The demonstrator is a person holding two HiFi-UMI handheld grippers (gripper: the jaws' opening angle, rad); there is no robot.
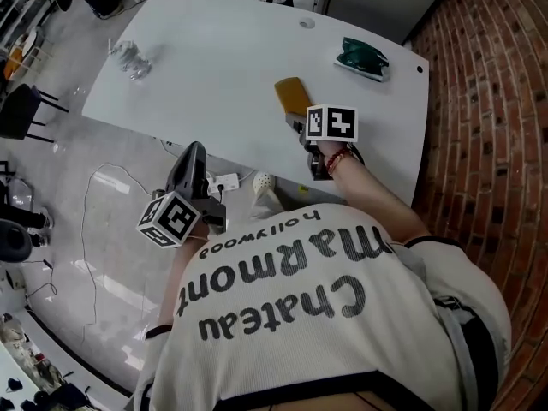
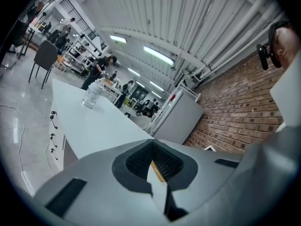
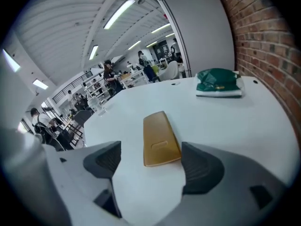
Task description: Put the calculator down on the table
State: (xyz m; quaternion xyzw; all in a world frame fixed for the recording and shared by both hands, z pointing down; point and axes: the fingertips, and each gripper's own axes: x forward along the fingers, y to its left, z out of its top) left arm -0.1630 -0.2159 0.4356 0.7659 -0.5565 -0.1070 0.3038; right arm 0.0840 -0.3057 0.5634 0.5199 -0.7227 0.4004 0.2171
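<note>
The calculator (image 1: 291, 95) is a flat golden-yellow slab lying with its back up on the white table (image 1: 214, 67), right of centre. It rests alone on the tabletop, with nothing touching it. My right gripper (image 1: 300, 126) sits just behind its near end, low over the table. In the right gripper view the calculator (image 3: 160, 139) lies ahead of my right gripper (image 3: 151, 163), whose jaws stand wide apart and hold nothing. My left gripper (image 1: 193, 154) hangs off the table's near edge over the floor. It is shut in the left gripper view (image 2: 153, 167).
A dark green pouch (image 1: 361, 58) lies at the table's far right corner, beyond the calculator. A clear glass (image 1: 131, 59) stands at the far left of the table. A brick wall (image 1: 497, 101) runs along the right. Cables and a power strip (image 1: 224, 181) lie on the floor.
</note>
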